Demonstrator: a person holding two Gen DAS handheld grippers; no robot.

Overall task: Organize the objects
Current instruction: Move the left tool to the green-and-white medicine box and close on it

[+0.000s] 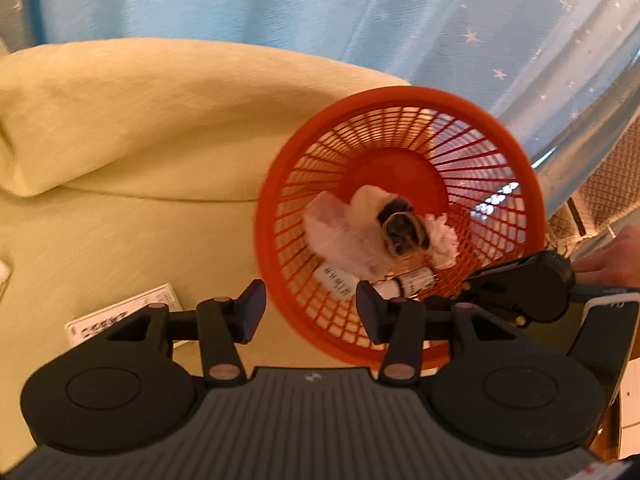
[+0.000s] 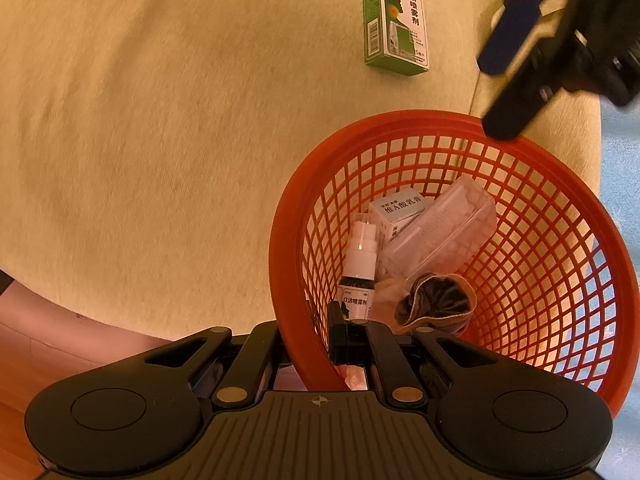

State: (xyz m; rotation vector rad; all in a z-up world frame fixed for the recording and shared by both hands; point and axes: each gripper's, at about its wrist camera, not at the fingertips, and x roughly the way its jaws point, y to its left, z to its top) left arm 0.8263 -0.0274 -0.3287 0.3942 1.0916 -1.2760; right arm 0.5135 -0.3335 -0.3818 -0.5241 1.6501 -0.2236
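Here, view by view:
Left wrist, left gripper (image 1: 310, 312): black jaws spread wide with nothing between them, hovering over the near rim of the basket.
Left wrist, basket (image 1: 400, 98): round orange plastic lattice with a solid rim and floor, resting on a pale yellow fuzzy bedspread (image 1: 140, 128); the picture is motion-blurred.
Left wrist, contents: a small spray bottle (image 1: 412, 282) lying on its side, a white carton (image 1: 334, 282), a clear pinkish case (image 1: 336, 236) and a dark wrinkled cloth (image 1: 400, 228); a white crumpled thing beside it is hard to make out.
Left wrist, surroundings: a printed box (image 1: 124, 312) on the bedspread at the near left, half hidden by the jaw; a blue star-patterned curtain (image 1: 360, 12) behind; a hand (image 1: 612, 260) at the right edge.
Right wrist, right gripper (image 2: 308, 340): jaws clamped on the basket's (image 2: 424, 118) near wall, one inside, one outside.
Right wrist, contents: spray bottle (image 2: 358, 272) with white cap, a light blue and white carton (image 2: 396, 210), the clear ribbed case (image 2: 440, 236), the brown cloth (image 2: 436, 300).
Right wrist, far side: a green and white box (image 2: 394, 20) lies on the bedspread (image 2: 160, 140), well apart from the basket; a small white bottle is cut off at the top edge; the left gripper (image 2: 520, 60) looms blurred at the upper right.
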